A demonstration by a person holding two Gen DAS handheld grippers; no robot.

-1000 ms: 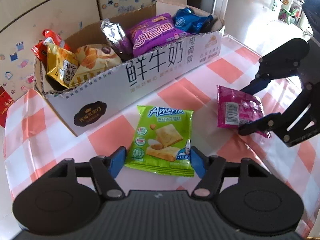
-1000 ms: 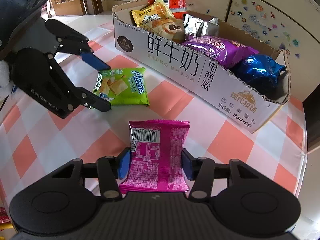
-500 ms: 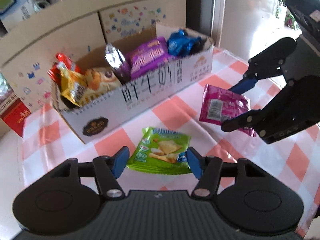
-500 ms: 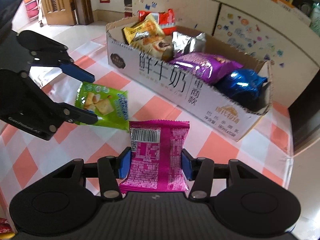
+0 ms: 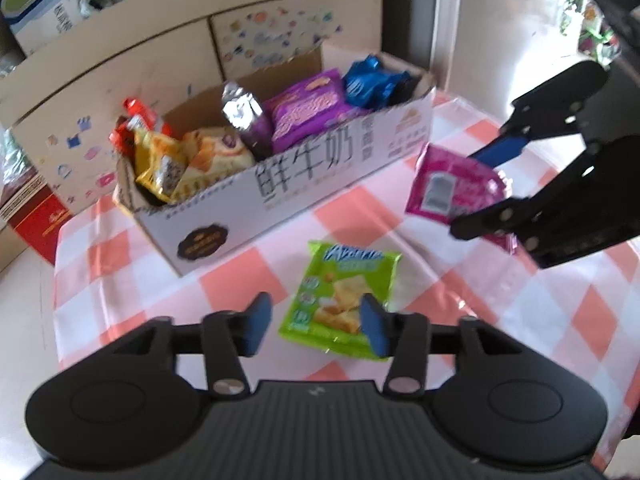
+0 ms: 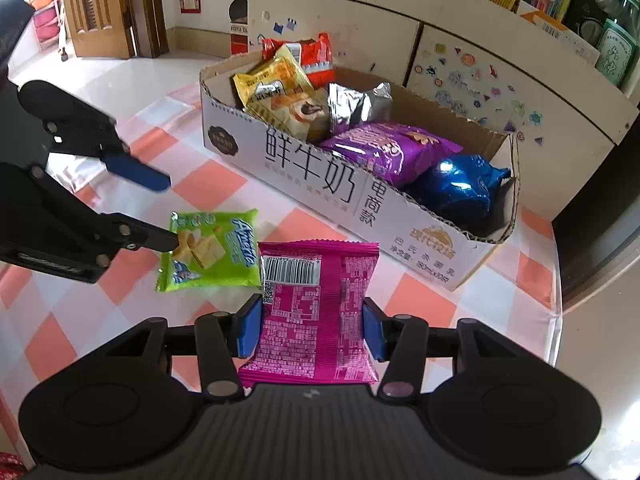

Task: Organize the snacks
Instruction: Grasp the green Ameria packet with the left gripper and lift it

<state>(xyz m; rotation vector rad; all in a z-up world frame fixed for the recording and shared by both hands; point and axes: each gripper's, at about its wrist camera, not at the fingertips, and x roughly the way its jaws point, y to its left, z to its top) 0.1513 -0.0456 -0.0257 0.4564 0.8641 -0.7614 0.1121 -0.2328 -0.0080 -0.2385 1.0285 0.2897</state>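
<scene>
Now I'm clamping my right gripper (image 6: 312, 330) on the pink packet (image 6: 316, 312), closing left gripper (image 5: 316, 324) jaws around the green packet (image 5: 344, 296), not yet pinching; next, carrying both into the box (image 6: 400, 216).

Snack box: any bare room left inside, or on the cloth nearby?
Box is crowded at the red packet and yellow packet end. Room: the strip along its back wall behind the purple packet, and a dark corner beside the blue packet. Cloth is bare between box front and pink packet.

Stickered cabinet (image 6: 460, 64), perhaps wooden door (image 6: 100, 8)
</scene>
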